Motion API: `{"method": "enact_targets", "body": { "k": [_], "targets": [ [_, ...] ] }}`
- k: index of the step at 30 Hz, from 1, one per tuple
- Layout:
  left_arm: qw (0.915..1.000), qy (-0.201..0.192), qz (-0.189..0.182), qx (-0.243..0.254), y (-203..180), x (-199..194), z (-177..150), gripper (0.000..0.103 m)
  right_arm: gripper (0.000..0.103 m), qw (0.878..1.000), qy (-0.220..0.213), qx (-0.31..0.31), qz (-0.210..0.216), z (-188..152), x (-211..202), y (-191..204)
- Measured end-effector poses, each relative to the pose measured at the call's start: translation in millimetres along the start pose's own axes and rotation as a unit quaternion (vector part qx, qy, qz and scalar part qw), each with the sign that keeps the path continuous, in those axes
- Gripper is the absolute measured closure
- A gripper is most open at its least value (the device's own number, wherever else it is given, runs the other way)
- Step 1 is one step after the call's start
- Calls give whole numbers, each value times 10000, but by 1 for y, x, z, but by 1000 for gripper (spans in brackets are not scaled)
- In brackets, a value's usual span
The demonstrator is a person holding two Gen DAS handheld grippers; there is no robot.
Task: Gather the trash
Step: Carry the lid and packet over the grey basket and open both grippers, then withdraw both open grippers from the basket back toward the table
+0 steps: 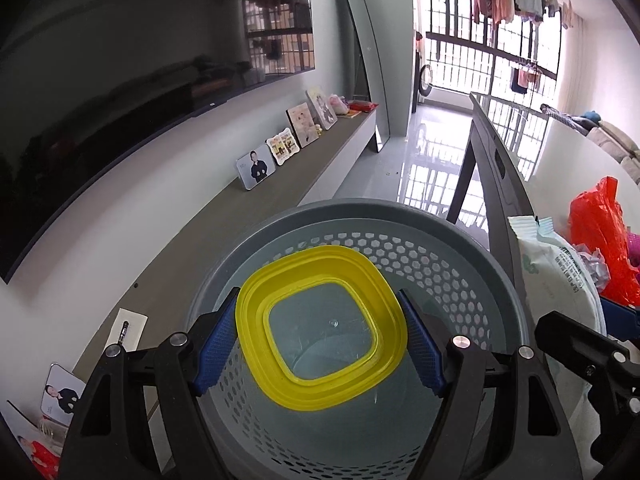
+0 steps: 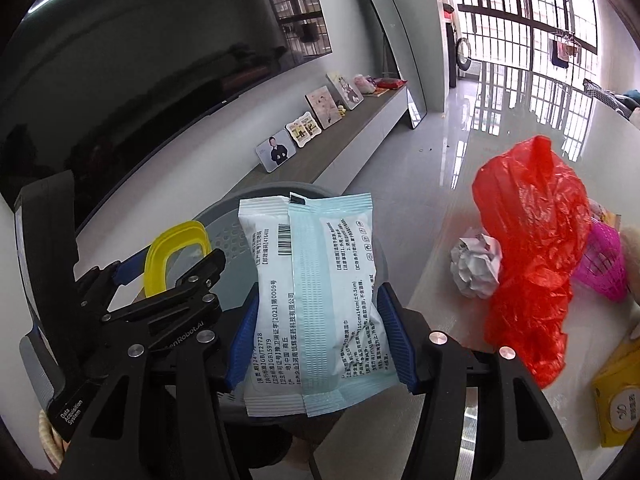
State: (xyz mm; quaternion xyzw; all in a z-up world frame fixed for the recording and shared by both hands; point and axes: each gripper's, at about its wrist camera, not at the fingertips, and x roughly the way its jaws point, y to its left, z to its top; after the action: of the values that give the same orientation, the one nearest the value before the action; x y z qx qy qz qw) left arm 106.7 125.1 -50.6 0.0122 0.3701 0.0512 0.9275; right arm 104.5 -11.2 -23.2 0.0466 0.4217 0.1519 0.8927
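My left gripper [image 1: 320, 344] is shut on a yellow-rimmed clear plastic lid [image 1: 320, 324], held flat over the mouth of a grey perforated waste basket [image 1: 420, 252]. The same lid [image 2: 176, 256] and left gripper [image 2: 160, 280] show at the left of the right wrist view. My right gripper [image 2: 318, 336] is shut on a white and pale-blue printed sachet pack [image 2: 316, 304], upright between the blue pads, above the basket's rim [image 2: 276, 192]. The pack [image 1: 560, 272] also shows at the right of the left wrist view.
A glossy white table [image 2: 460, 240] at the right carries a red plastic bag [image 2: 532, 248], a crumpled paper ball [image 2: 476, 266], a pink mesh item [image 2: 604, 268] and a yellow box [image 2: 620, 396]. A dark chair back [image 1: 496, 168] stands by the table. A low cabinet [image 1: 280, 184] with photo frames lines the wall.
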Motion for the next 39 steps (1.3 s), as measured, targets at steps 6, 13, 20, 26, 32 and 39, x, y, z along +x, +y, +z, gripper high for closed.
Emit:
{"method": "enact_targets", "body": {
  "k": [6,13,20,26,32,39],
  "targets": [
    [9997,203,15,-98,13,12,-1,28,48,9998,172,-101,-20,5,17,7],
    [9987,449,20,-236,22,26,-3,27,48,9996,252,-144,-49,3,25,10],
    [9977,565,-69,-375,26,31,-5,26,46,9995,266,-166,-73,4,31,14],
    [9972,522,-56,-537,31,28,-6,15,38,9997,208,-80,-67,3,29,11],
    [9972,551,-42,-498,29,29,-6,13,37,9997,229,-95,-90,2,30,12],
    [9971,563,-76,-516,28,30,-8,13,38,9996,276,-36,-42,1,31,11]
  ]
}}
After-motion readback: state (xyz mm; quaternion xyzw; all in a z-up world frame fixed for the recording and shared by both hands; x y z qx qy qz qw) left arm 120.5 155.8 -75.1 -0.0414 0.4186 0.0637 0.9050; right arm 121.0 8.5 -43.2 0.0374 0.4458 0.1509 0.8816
